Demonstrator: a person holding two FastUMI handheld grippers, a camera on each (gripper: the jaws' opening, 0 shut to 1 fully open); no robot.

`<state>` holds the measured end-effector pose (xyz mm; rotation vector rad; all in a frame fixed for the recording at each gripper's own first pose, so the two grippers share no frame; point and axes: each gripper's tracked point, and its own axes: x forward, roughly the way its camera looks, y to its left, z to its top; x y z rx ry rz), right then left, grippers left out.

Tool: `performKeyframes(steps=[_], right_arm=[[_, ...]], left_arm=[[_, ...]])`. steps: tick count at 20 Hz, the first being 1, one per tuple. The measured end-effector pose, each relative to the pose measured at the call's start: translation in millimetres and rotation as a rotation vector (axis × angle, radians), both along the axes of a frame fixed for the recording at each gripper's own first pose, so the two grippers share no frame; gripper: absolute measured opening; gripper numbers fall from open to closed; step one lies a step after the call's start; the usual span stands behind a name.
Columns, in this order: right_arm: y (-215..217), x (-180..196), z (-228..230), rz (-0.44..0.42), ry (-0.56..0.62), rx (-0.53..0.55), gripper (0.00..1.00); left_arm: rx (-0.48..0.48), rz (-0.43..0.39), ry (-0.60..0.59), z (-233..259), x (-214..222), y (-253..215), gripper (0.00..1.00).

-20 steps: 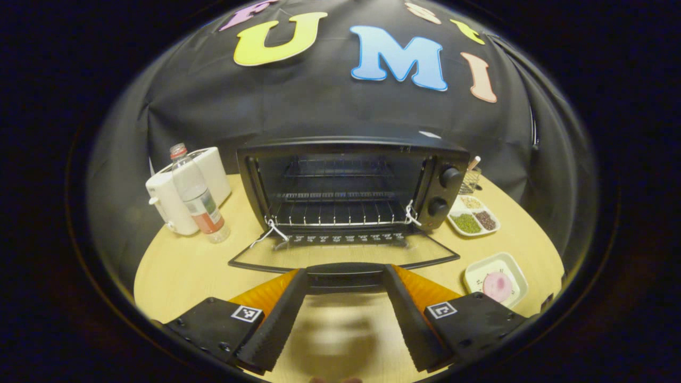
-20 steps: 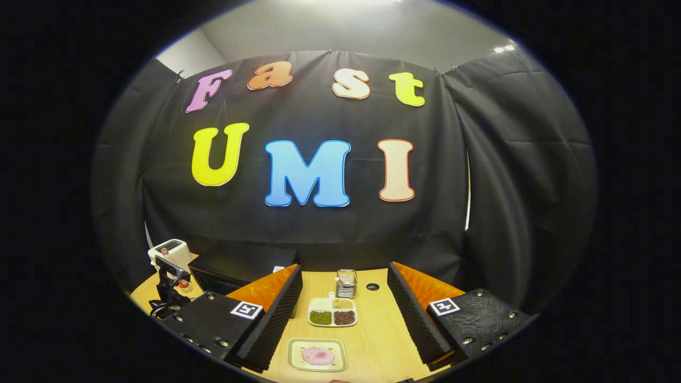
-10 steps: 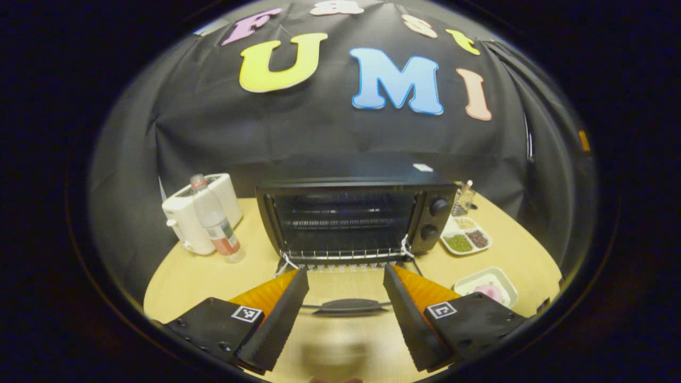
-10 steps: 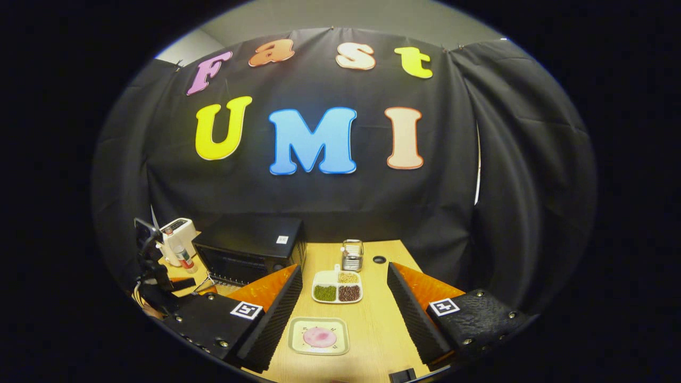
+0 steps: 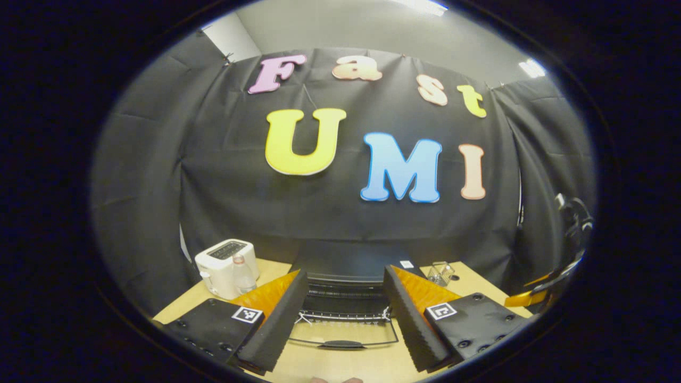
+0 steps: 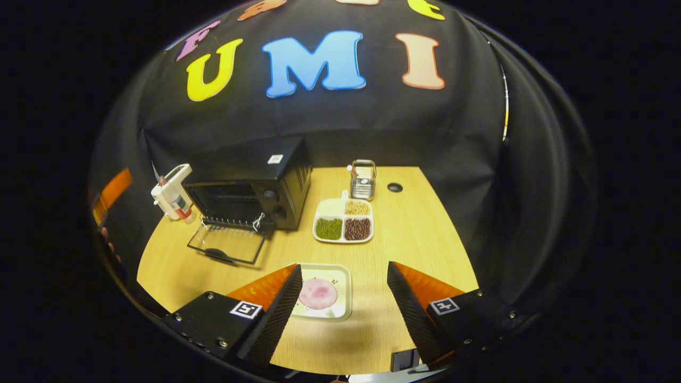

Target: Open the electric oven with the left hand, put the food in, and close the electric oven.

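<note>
Right gripper view: right gripper (image 6: 340,314) with fingers (image 6: 276,314) spread wide, empty, poised over the near edge of the counter (image 6: 415,223). Just ahead, between the fingers and slightly toward the left one, a square white plate (image 6: 340,308) carrying the food (image 6: 318,293), a round pink piece, apart from both fingers. Farther out, a divided dish (image 6: 343,222) of green, dark and pale grains, a small wire holder (image 6: 363,179) behind it, and the electric oven (image 6: 250,183) at the left with its glass door (image 6: 227,243) dropped flat on the counter, rack visible inside. Beside the oven, a white appliance (image 6: 171,186) with a bottle (image 6: 178,205) in front, too small there to tell more. Left gripper view: left gripper (image 5: 340,324) also wide open and holding nothing, lifted well back from the oven and pitched up toward the booth wall, the door and its handle (image 5: 340,344) lying low between the fingers but not touched. At that view's far right edge, probably part of the other gripper, though too distorted to be sure. Progress, judged from this: opening done, door fully down; food not yet gripped, so picking up, placing on the rack and closing all remain. Pose: right hand tilted downward, lined up a little right of the plate; left hand held clear, level with the oven top.
</note>
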<state>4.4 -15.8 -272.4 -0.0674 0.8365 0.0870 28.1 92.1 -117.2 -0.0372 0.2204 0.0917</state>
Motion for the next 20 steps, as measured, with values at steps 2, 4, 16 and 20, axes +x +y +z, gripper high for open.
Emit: performKeyframes(steps=[2,4,16,20], right_arm=[[-2.1,0.2,-29.8,-0.013,0.090,0.033,0.98],[-1.8,4.8,-53.3,-0.026,0.177,0.073,0.97],[-14.2,24.4,-158.0,-0.099,0.551,0.126,0.89],[-10.4,22.6,-171.0,-0.072,0.602,0.077,0.73]], left_arm=[[0.007,0.020,-0.021,14.6,-13.9,8.5,0.96],[0.018,0.042,-0.039,25.7,-25.8,18.2,0.96],[0.033,0.175,0.023,0.6,-70.5,72.2,0.96],[0.026,0.207,0.040,-6.8,-72.9,86.7,0.96]])
